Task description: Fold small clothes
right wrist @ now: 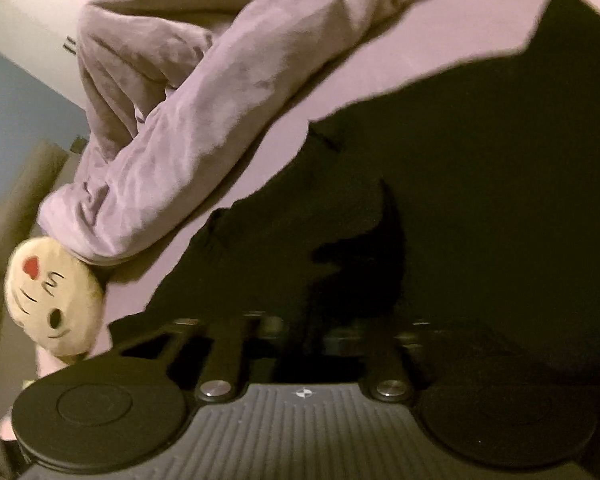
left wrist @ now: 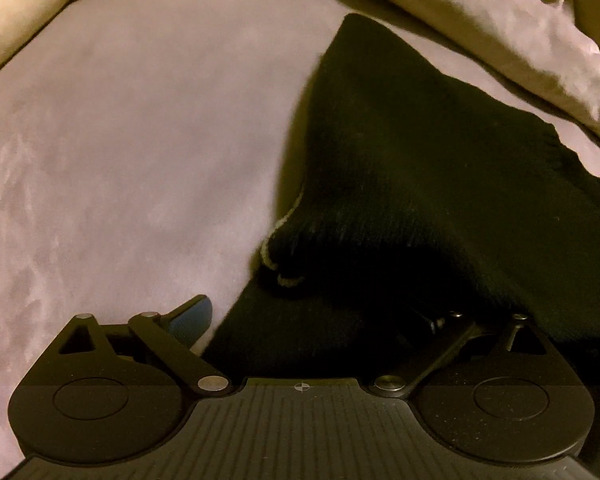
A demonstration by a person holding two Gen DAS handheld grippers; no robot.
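Black garment (left wrist: 412, 152) lies spread on the pale lilac bed sheet (left wrist: 120, 140), a ribbed knit with a thin pale trim at one bunched edge. In the left wrist view that bunched edge sits just ahead of the left gripper (left wrist: 312, 316) and drapes over its right-hand finger, which is mostly hidden under the cloth. The other finger, with a blue ribbed pad (left wrist: 192, 316), shows bare over the sheet, just beside the cloth edge and not clearly touching it. The visible finger stands well out from the middle, so the fingers look spread, with cloth lying between them; no pinch can be seen.

In the right wrist view the same black garment (right wrist: 480, 160) fills everything ahead of and to the right of the right gripper (right wrist: 312, 320). The fingers are black on black and hard to make out; both arms run close together toward the middle, pressed nearly together. A darker ridge of cloth rises right at the tips, so it reads as a pinch on a fold of the garment.

Beyond the fingers and to their left, a rumpled lilac blanket (right wrist: 188, 92) lies well apart from the tips. At its lower end a cream plush toy (right wrist: 56, 304) with a red heart mark is tucked against it.
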